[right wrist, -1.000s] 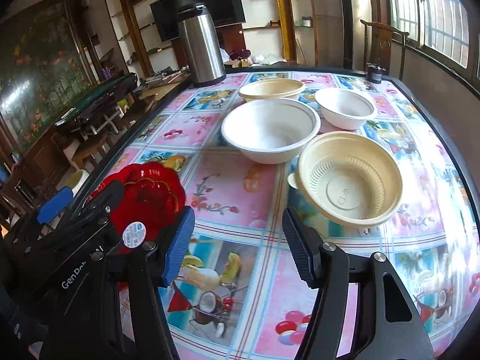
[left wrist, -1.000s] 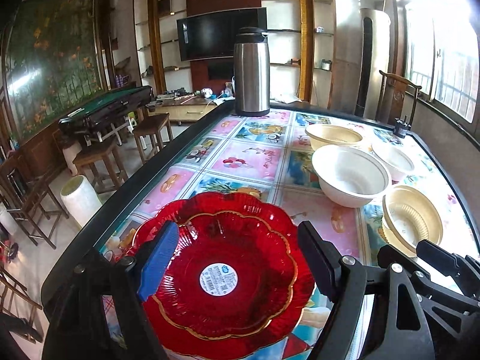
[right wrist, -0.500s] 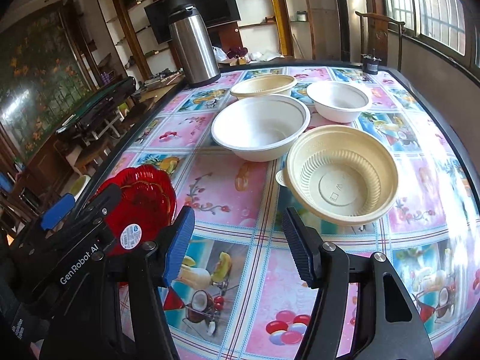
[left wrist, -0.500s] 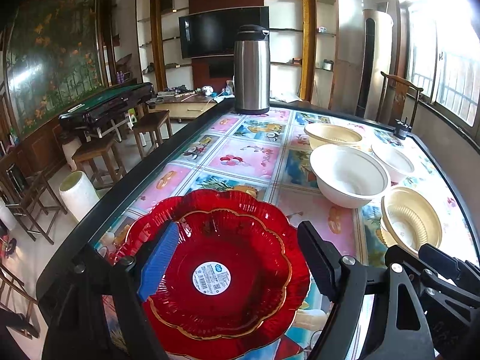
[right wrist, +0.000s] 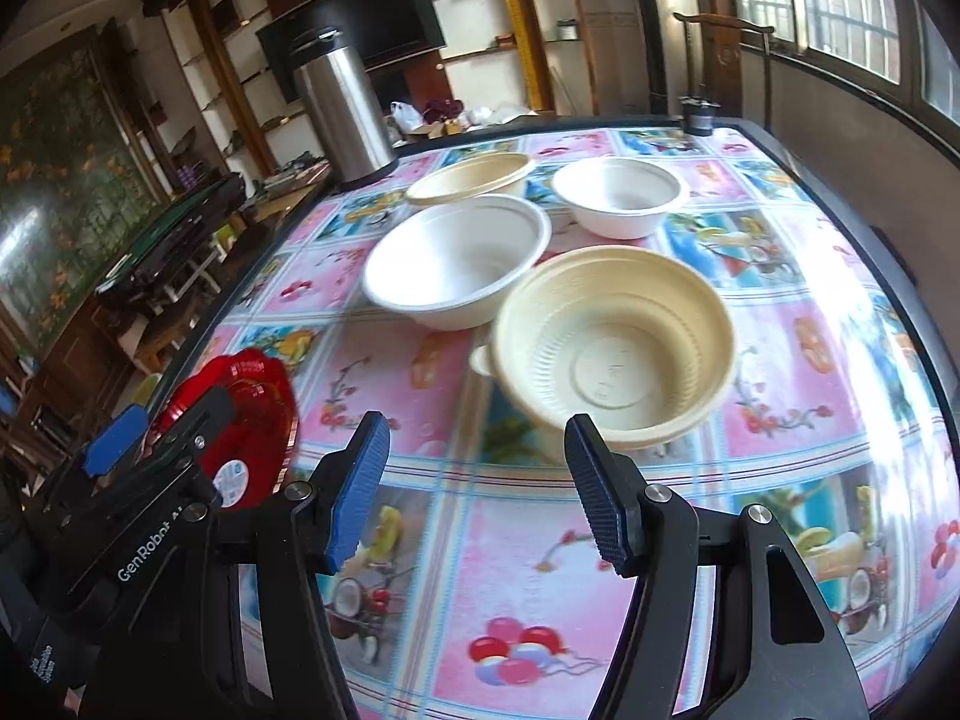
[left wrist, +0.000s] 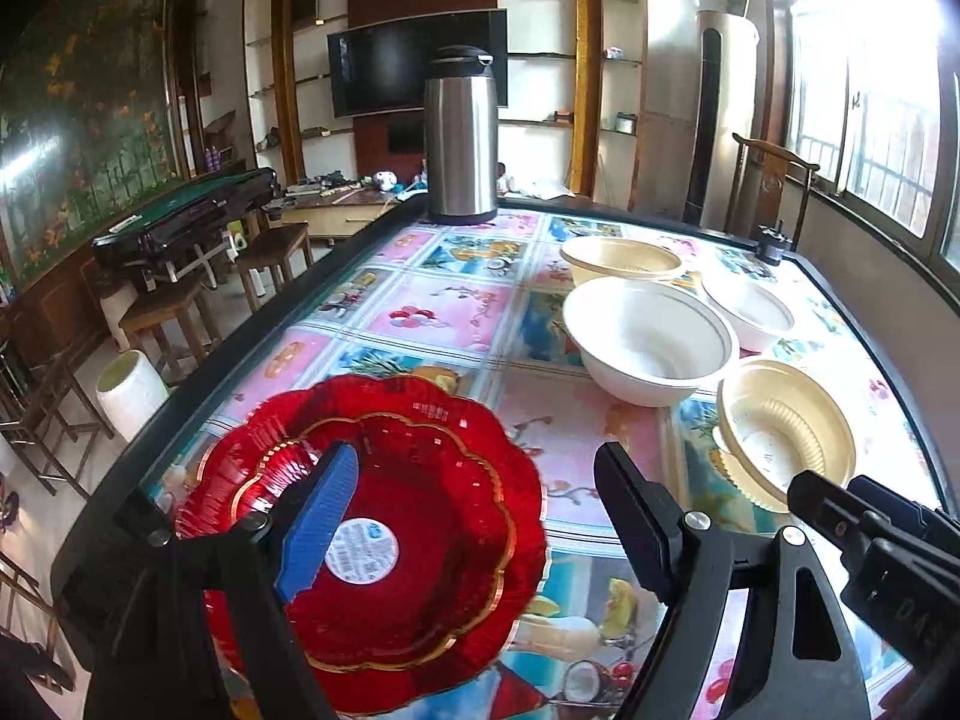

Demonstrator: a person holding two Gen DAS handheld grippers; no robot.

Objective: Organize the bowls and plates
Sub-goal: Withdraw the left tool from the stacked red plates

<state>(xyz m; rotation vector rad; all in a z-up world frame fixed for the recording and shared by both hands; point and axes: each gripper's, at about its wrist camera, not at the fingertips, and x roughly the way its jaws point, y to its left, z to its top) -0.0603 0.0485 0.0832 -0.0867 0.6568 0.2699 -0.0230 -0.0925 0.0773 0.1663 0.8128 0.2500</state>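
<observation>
- The left wrist view is showing the red plates (left wrist: 384,516) in full: a scalloped, gold-trimmed stack with a round white barcode sticker at its centre, lying on the table (left wrist: 432,312) near its left edge. The right wrist view is catching only part of that stack, behind the left gripper's body.
- The right wrist view is giving the clearest look at the bowls. The ribbed cream bowl (right wrist: 612,354) is sitting upright and empty, nearest the camera.
- Just behind the ribbed cream bowl and touching or nearly touching its rim, the large white bowl (right wrist: 456,264) is standing empty.
- Farther beyond the ribbed cream bowl, a small white bowl (right wrist: 621,195) and a second cream bowl (right wrist: 471,177) are standing side by side; nothing is showing inside either.
- A steel thermos (right wrist: 342,114) is standing at the far end of the table, well beyond the ribbed cream bowl.
- The left gripper (left wrist: 474,522) is hovering over the red plates with its jaws spread wide, gripping nothing.
- The right gripper (right wrist: 474,480) is pointing at the ribbed cream bowl, jaws wide apart and empty; whether the right-hand tip is touching the bowl's near rim cannot be told.
</observation>
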